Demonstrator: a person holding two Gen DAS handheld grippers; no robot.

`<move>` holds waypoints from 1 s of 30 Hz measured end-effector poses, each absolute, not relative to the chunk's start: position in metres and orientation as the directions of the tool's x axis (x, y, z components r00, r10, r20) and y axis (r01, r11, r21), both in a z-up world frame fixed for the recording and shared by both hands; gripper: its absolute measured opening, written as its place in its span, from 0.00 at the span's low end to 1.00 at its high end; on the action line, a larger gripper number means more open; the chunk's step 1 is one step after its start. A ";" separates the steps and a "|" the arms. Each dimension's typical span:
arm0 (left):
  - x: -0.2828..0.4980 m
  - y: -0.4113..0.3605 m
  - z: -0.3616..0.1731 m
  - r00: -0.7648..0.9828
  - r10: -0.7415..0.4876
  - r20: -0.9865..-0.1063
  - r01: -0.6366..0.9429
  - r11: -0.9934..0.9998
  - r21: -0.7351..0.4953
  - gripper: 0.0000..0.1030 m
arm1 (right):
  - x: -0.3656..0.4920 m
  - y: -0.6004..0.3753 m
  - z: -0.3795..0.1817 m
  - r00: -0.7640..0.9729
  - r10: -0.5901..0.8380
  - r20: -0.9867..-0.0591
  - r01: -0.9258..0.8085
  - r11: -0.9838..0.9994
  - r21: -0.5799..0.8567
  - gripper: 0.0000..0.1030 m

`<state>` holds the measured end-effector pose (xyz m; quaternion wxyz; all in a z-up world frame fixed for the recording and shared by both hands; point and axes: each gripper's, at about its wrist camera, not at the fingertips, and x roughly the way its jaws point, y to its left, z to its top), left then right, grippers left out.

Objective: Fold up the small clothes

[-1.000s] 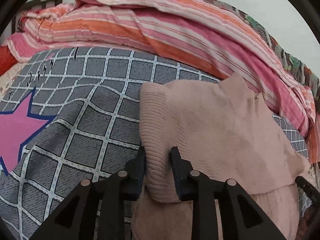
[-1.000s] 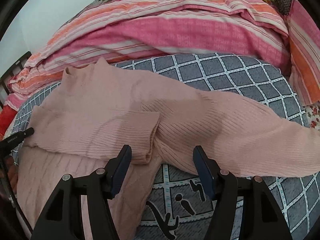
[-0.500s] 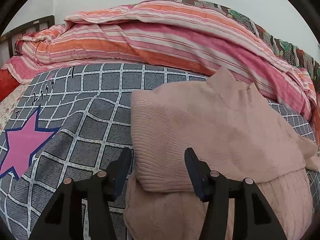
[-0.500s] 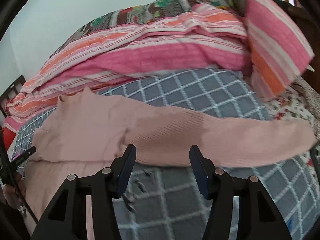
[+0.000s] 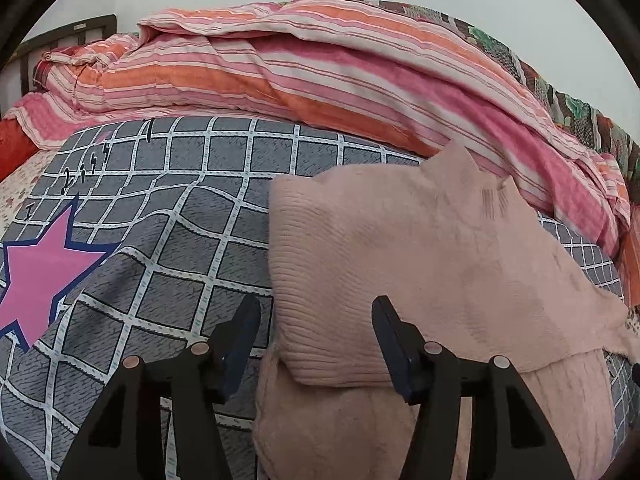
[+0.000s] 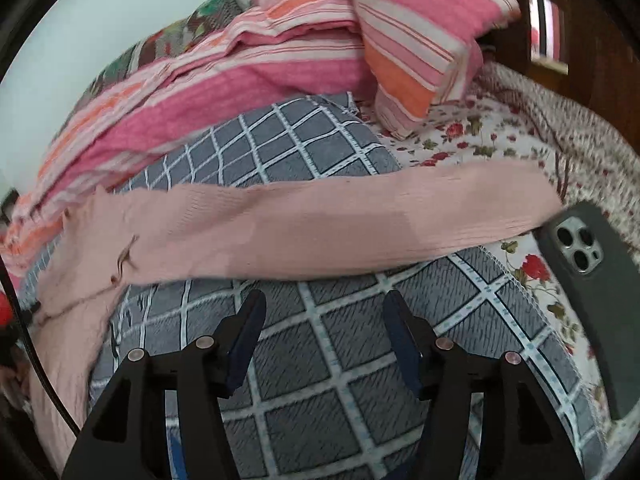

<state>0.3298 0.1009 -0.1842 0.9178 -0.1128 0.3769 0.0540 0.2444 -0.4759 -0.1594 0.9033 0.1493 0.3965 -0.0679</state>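
A pale pink knit sweater (image 5: 420,248) lies on a grey checked blanket (image 5: 160,260). One sleeve is folded across its body. The folded sleeve's near edge lies between the fingers of my left gripper (image 5: 316,340). Those jaws are opening and the pads stand clear of the knit. In the right wrist view the other sleeve (image 6: 320,228) stretches straight out to the right, its cuff reaching the floral sheet. My right gripper (image 6: 324,332) hovers in front of that sleeve over bare blanket. Its jaws are opening with nothing between them.
A striped pink and orange quilt (image 5: 320,72) is heaped along the far side. A striped pillow (image 6: 424,40) stands at the back right. A dark phone (image 6: 592,288) lies on the floral sheet (image 6: 480,148) beside the cuff. A dark wooden headboard (image 6: 592,60) closes the right.
My left gripper has let go of the folded sleeve and opened, staying in place. My right gripper has swept to the right along the outstretched sleeve; the phone and pillow have come into view.
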 end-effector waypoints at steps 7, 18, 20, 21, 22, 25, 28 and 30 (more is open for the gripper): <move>0.334 0.101 -0.187 0.699 -0.006 -0.715 -0.171 0.970 -0.174 0.54 | 0.261 -0.509 -0.166 0.679 0.007 -0.734 0.335 0.887 0.318 0.66; 0.325 0.104 -0.180 0.736 -0.012 -0.677 -0.168 0.965 -0.200 0.58 | 0.298 -0.515 -0.159 0.635 -0.091 -0.767 0.406 0.885 0.230 0.10; 0.322 0.105 -0.178 0.747 -0.015 -0.665 -0.168 0.963 -0.210 0.58 | 0.298 -0.505 -0.150 0.643 -0.138 -0.753 0.400 0.899 0.177 0.06; 0.321 0.106 -0.177 0.749 -0.018 -0.662 -0.168 0.962 -0.216 0.58 | 0.297 -0.499 -0.144 0.650 -0.162 -0.743 0.397 0.906 0.149 0.06; 0.318 0.108 -0.175 0.752 -0.030 -0.659 -0.165 0.959 -0.231 0.58 | 0.296 -0.490 -0.136 0.661 -0.193 -0.726 0.397 0.910 0.120 0.06; 0.313 0.111 -0.171 0.760 -0.053 -0.648 -0.154 0.954 -0.258 0.58 | 0.291 -0.468 -0.112 0.697 -0.219 -0.683 0.380 0.920 0.093 0.06; 0.304 0.119 -0.167 0.771 -0.068 -0.633 -0.148 0.948 -0.282 0.62 | 0.284 -0.443 -0.082 0.738 -0.226 -0.636 0.347 0.935 0.070 0.05; 0.299 0.125 -0.166 0.776 -0.077 -0.626 -0.150 0.942 -0.301 0.63 | 0.279 -0.417 -0.060 0.767 -0.237 -0.597 0.317 0.948 0.030 0.05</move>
